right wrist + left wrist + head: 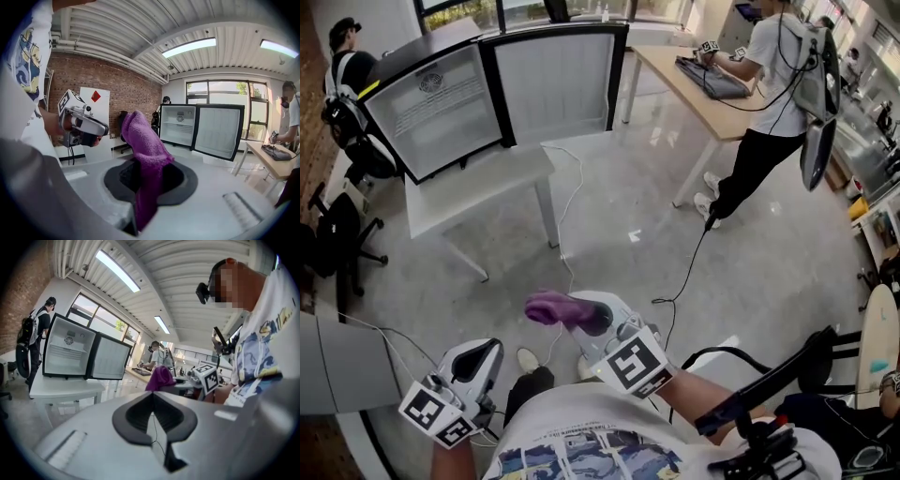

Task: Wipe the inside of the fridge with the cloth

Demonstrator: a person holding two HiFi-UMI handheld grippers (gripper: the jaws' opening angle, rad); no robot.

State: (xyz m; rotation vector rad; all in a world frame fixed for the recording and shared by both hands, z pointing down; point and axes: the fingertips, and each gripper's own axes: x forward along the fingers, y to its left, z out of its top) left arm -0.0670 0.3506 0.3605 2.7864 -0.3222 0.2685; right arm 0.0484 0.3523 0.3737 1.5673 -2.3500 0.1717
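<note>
One purple terry cloth [551, 307] was pinched in the right gripper [584, 322]; the left gripper [476, 364] was pressed together, empty. One black, white-lined mini fridge [441, 111] stood open at eleven o'clock.

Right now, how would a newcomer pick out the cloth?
Start at the open mini fridge on the white table, then look down toward the camera wearer. The cloth sticks out of the right hand-held gripper: purple, fuzzy, while the left hand-held gripper holds nothing.

white table [478, 190] on the glossy floor [628, 246]; it bears the open fridge [441, 108]
</note>
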